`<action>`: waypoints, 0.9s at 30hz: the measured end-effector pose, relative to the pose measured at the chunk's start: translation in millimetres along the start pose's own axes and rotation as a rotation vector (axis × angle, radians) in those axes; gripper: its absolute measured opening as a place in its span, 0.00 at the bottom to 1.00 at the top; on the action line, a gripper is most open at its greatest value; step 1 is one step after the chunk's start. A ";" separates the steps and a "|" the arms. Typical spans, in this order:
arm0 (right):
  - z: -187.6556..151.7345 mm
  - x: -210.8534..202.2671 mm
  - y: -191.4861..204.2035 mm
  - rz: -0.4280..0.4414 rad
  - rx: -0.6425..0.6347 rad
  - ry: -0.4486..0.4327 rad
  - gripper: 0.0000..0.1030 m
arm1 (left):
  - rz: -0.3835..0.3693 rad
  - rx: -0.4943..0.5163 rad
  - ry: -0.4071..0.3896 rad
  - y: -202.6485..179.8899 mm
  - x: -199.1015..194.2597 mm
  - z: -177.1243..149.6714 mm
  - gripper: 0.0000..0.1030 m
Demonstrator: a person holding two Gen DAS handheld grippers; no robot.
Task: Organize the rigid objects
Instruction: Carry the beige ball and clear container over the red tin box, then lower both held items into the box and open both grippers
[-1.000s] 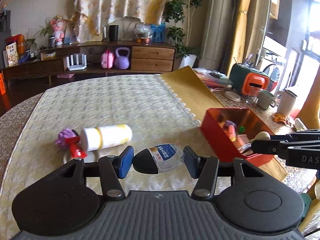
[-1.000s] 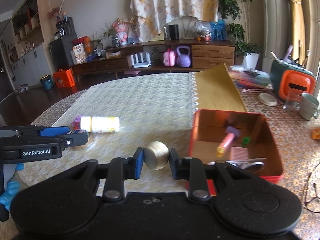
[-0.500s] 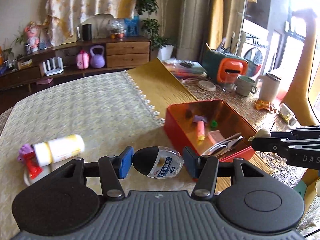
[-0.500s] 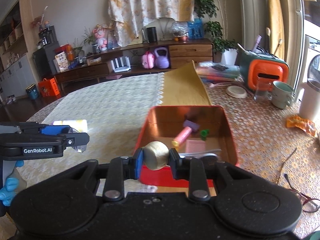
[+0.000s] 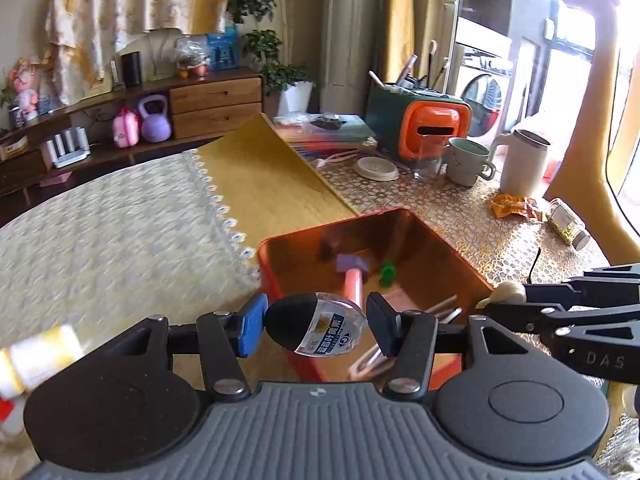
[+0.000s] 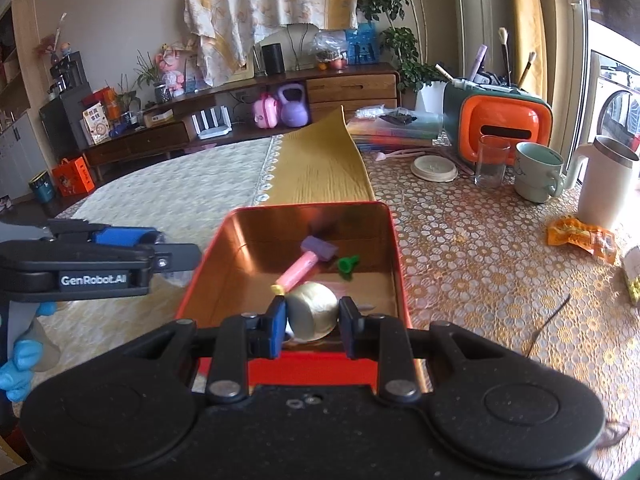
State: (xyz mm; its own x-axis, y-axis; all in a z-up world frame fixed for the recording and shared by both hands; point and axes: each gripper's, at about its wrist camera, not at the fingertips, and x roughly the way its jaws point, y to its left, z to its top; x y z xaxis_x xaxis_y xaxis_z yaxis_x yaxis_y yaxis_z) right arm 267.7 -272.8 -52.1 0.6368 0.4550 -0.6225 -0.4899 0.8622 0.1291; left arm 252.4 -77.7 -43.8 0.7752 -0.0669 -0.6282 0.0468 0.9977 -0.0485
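Note:
My left gripper (image 5: 316,326) is shut on a small clear bottle with a black cap and blue label (image 5: 320,328), held over the near left rim of the red tin box (image 5: 276,246). My right gripper (image 6: 312,320) is shut on a round cream ball (image 6: 314,312), held over the near end of the same box (image 6: 394,240). Inside the box lie a pink toy hammer with a purple head (image 6: 304,266), a green piece (image 6: 346,265) and metal utensils (image 5: 440,308). A white and yellow bottle (image 5: 36,360) lies on the cloth at the left.
The table carries a cream lace cloth (image 5: 120,232), a yellow mat (image 5: 260,176), an orange and green case (image 6: 500,120), a glass (image 6: 490,160), a mug (image 6: 536,176), a white jug (image 6: 604,184), a snack wrapper (image 6: 580,236) and a small jar (image 5: 568,224).
Both grippers have swung right with their objects, from over the lace cloth to above the red box. The white and yellow bottle has slid to the left edge of the left view.

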 end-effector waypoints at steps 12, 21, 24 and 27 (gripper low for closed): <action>19.3 54.5 -10.9 -0.015 -0.072 0.058 0.26 | 0.013 0.005 0.102 -9.4 79.3 27.1 0.53; 18.3 86.6 -6.2 -0.056 -0.151 0.108 0.26 | 0.040 0.031 0.152 -14.0 117.8 31.5 0.53; 18.0 94.8 -6.8 -0.072 -0.159 0.120 0.26 | 0.049 0.035 0.164 -15.1 125.9 31.3 0.53; 17.4 100.9 -6.2 -0.083 -0.171 0.129 0.26 | 0.054 0.039 0.177 -16.2 132.4 30.8 0.53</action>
State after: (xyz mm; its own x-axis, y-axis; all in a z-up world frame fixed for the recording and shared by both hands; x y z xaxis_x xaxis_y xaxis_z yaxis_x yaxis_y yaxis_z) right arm 345.4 -228.4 -102.2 0.6031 0.3429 -0.7202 -0.5400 0.8400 -0.0523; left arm 373.6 -102.5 -102.3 0.6544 -0.0098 -0.7561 0.0350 0.9992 0.0173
